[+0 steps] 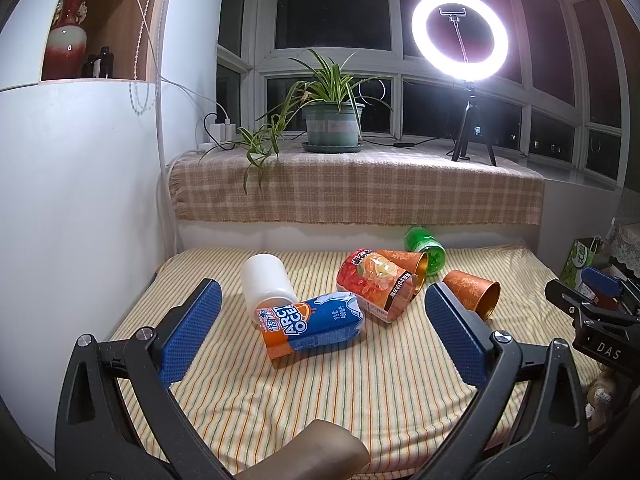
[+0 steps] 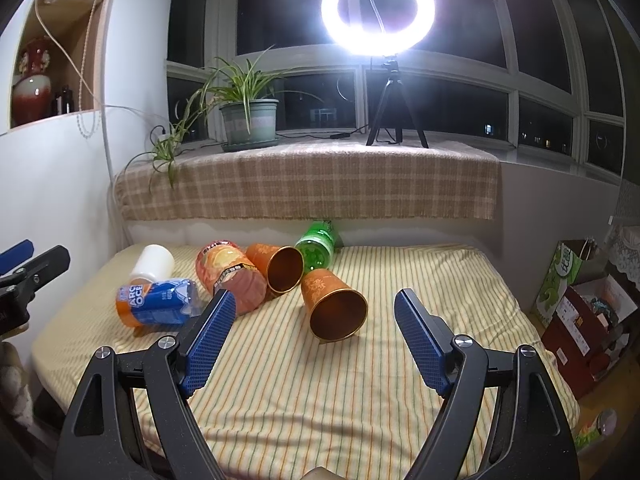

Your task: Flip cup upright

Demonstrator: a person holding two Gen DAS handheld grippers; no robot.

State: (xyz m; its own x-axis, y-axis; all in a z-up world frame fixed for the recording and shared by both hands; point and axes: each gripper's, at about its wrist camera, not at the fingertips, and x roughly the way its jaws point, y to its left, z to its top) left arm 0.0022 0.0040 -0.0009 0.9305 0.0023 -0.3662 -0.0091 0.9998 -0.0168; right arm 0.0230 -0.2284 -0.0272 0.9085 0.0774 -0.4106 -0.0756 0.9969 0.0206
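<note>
Several cups lie on their sides on the striped cloth [image 2: 320, 392]. A white cup [image 1: 267, 282] lies at the left, also in the right wrist view [image 2: 153, 262]. Two orange cups with gold insides lie to the right: the near one [image 2: 334, 308] [image 1: 474, 292] and the far one [image 2: 278, 266] [image 1: 404, 264]. My left gripper [image 1: 322, 312] is open and empty, held above the blue Arctic Ocean bottle cup [image 1: 314, 328]. My right gripper [image 2: 314, 320] is open and empty, with the near orange cup between its fingers' line, farther ahead.
A red-orange label cup [image 1: 374, 284] [image 2: 230, 280] and a green bottle bottom [image 1: 426, 248] [image 2: 316, 248] lie among the cups. Behind is a plaid-covered ledge [image 1: 360, 188] with a potted plant [image 1: 332, 124] and a ring light [image 1: 460, 36]. Boxes [image 2: 580, 304] stand at the right.
</note>
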